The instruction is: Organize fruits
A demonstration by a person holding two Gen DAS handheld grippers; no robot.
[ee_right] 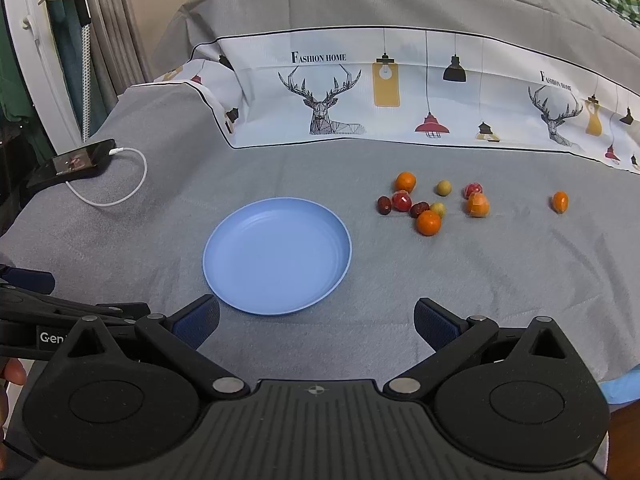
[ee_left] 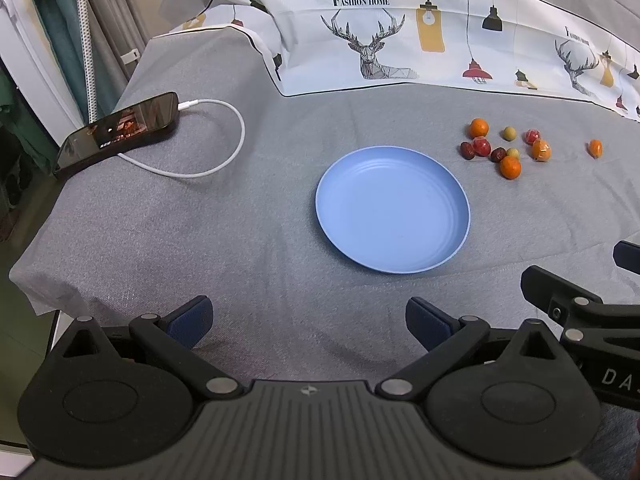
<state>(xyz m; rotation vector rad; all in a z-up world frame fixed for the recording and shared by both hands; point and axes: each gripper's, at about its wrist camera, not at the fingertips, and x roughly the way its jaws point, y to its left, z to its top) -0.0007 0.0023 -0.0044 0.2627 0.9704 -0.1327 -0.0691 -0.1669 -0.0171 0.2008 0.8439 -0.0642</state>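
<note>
Landmark: the blue plate lies flat on the grey cloth and nothing is on it.
Where the fruits are: all sit on the cloth past the plate's far right side, none touching the plate.
Which way they point: the two dark red dates are long ovals; the one nearest the plate stands almost straight away from the camera, and the other slants toward the plate. The lone orange fruit is a bit long too, and its thin end points toward the camera. The other fruits are round, so they point no way.
How they look: the oranges are bright and smooth. One orange fruit and the red fruits look shiny, like they are in clear wrap. The green fruits are small and pale.
How many: ten fruits. Four orange, two red, two dark red dates, two green. Nine sit in a loose bunch; one orange one sits well apart, farther from the plate.
Left gripper: wide open, holding nothing, above the cloth on the near side of the plate.
Right gripper: wide open, holding nothing, just at the plate's near edge.
Other things: one black phone with one white cable lies far left of the plate. A deer cloth hangs behind it.
</note>
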